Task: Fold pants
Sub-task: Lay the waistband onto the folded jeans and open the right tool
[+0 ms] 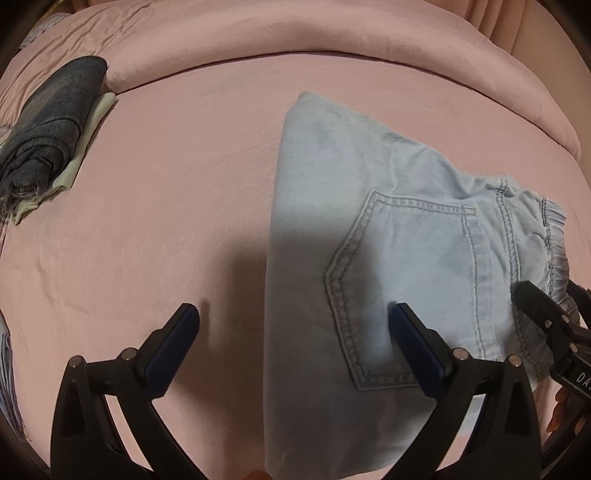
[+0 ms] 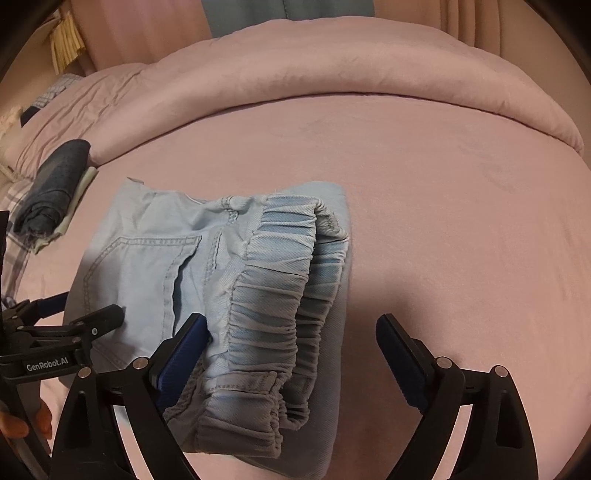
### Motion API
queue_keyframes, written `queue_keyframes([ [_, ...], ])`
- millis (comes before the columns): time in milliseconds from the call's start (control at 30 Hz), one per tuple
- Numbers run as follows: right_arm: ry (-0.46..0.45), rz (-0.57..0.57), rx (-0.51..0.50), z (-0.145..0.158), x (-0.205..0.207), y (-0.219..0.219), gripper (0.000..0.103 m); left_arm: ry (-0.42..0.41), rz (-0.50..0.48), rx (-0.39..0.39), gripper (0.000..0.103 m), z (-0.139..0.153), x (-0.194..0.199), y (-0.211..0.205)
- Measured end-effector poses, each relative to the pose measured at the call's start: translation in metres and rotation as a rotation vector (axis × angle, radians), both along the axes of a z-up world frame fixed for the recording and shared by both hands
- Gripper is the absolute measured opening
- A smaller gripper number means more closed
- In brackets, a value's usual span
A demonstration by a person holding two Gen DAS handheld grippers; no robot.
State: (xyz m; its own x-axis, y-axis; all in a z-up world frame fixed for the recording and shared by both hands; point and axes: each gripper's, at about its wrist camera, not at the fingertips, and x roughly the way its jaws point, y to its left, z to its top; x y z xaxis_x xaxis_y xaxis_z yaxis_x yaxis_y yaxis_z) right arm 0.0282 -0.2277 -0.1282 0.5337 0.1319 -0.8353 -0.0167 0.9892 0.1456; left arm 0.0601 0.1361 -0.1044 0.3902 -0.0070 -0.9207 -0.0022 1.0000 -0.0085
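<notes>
both grippers — left gripper (image 1: 293, 325) & right gripper (image 2: 291, 334) — spread wide, holding nothing, over folded pants (image 1: 369, 229) on bed (image 1: 166, 221).

Dim warm light, soft shadows in the foreground, fisheye bending, dark vignetted corners

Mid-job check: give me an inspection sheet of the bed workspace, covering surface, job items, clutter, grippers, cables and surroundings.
Surface: pink bed sheet, lightly wrinkled.
Job's things: light blue denim pants folded into a compact stack, back pocket up; gathered elastic waistband bunched up, not flat.
Clutter: folded dark grey garment lying on a pale cream cloth, apart from the pants.
Grippers: left gripper open, one finger over the pants, one over the sheet; right gripper open, holding nothing, waistband between its fingers.
Cables: nothing seen.
Surroundings: rolled pink duvet along the far side; pink curtain behind.
</notes>
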Motion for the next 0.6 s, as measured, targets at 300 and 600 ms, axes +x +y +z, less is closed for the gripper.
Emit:
queue_keyframes([
  [300,-0.014,-0.008,-0.008,0.003,-0.005,-0.004,0.092,-0.005,0.036,-0.030,0.102,0.003,0.001,0.009],
  [600,-0.026,-0.020,-0.031,0.009,-0.012,-0.008,0.092,-0.007,0.030,-0.028,0.102,0.004,-0.002,0.005],
])
